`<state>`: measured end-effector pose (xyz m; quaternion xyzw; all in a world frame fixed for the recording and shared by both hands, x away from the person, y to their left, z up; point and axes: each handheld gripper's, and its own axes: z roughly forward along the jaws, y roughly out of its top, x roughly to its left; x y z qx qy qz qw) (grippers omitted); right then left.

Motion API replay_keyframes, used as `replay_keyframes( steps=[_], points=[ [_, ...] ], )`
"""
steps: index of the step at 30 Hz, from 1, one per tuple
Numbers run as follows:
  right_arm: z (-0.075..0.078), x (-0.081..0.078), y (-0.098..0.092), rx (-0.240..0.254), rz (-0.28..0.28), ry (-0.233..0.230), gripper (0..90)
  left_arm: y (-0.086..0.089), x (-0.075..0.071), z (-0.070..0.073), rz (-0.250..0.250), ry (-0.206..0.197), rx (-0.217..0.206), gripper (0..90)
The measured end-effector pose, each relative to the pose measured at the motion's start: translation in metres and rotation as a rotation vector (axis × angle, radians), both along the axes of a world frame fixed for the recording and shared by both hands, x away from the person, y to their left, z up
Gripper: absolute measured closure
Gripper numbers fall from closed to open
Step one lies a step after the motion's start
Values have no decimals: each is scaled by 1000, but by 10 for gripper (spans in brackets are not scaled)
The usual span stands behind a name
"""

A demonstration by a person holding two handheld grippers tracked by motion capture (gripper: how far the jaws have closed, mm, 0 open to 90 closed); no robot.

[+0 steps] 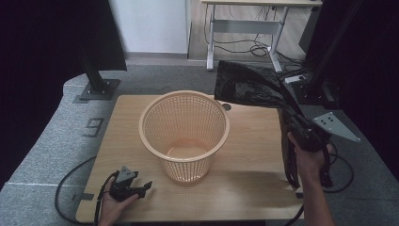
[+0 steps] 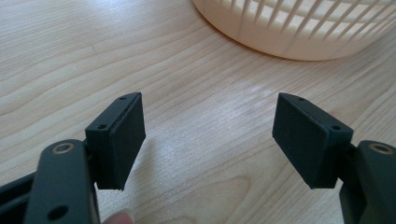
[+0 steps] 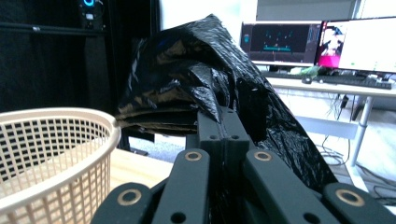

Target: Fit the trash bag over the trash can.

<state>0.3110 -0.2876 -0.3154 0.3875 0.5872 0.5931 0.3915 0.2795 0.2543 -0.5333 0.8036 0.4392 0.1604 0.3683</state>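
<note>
At lower left of the high view, the left gripper (image 1: pixel 141 188) rests low on the wooden table (image 1: pixel 254 136), near the front edge, held by the person's left hand (image 1: pixel 110 207), w/ its cable (image 1: pixel 66 188) looping off the table edge to the left. Left gripper view: jaws spread wide apart, nothing between them, bare wood grain visible in the gap; pads (image 2: pixel 126 140) face each other just above the tabletop. Basket base sits just ahead of the jaws, not touching. Centre of table: peach plastic lattice basket (image 1: pixel 184 134) stands upright, open end up, interior empty as far as visible. Right of basket: right gripper (image 1: pixel 294 117) is held above the table's right edge by the person's right hand (image 1: pixel 308 157), raised off the surface. Right gripper view: jaws pressed together on a black plastic bag (image 3: pixel 201 88). Bag is crumpled and glossy; in the high view its upper part (image 1: pixel 249 84) spreads out above the table's far right corner, beside the basket rim, apart from it, while a lower strip hangs down past the hand. Background: desk w/ monitors (image 3: pixel 322 44) behind the bag.
</note>
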Motion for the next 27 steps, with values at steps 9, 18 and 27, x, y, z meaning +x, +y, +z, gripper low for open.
replay_keyframes(
  steps=[9, 18, 27],
  points=[
    [10, -9, 19, -26, 82, -27, 883, -1, 0, 0, -3, 0, 6, 251],
    [-10, 0, 54, -67, 176, 30, 882, 0, 0, 0, -1, -2, 4, 251],
    [-27, 4, 80, -100, 256, 77, 873, -1, 0, -1, -5, -1, 8, 251]
  ],
)
